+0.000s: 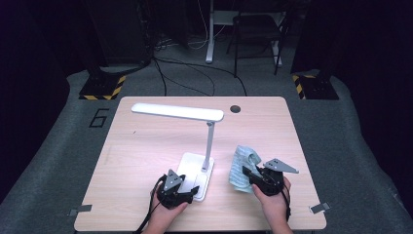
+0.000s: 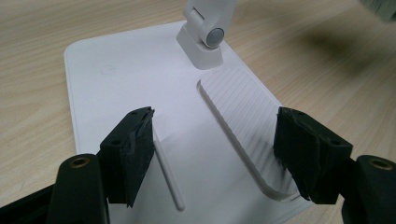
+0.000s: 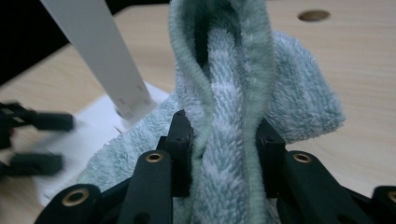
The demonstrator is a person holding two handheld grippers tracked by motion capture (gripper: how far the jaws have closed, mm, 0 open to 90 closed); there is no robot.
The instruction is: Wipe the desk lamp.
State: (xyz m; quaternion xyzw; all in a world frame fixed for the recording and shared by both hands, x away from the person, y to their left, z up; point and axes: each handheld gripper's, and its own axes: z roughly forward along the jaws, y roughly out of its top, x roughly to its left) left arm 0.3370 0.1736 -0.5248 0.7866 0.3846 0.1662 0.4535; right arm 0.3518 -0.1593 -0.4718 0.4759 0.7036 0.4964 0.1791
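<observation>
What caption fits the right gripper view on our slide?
Right gripper shut on a bunched pale-green towel, beside the white lamp.

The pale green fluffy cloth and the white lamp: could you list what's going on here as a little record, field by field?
Surface: light wooden table
Lamp: white desk lamp with a flat rectangular base, thin upright stem and long flat head
Cloth: pale green fluffy terry cloth, bunched, to the right of the lamp base
Left hand-held gripper: jaws open, one on each side over the front part of the lamp base
Right hand-held gripper: jaws shut on a fold of the cloth
</observation>
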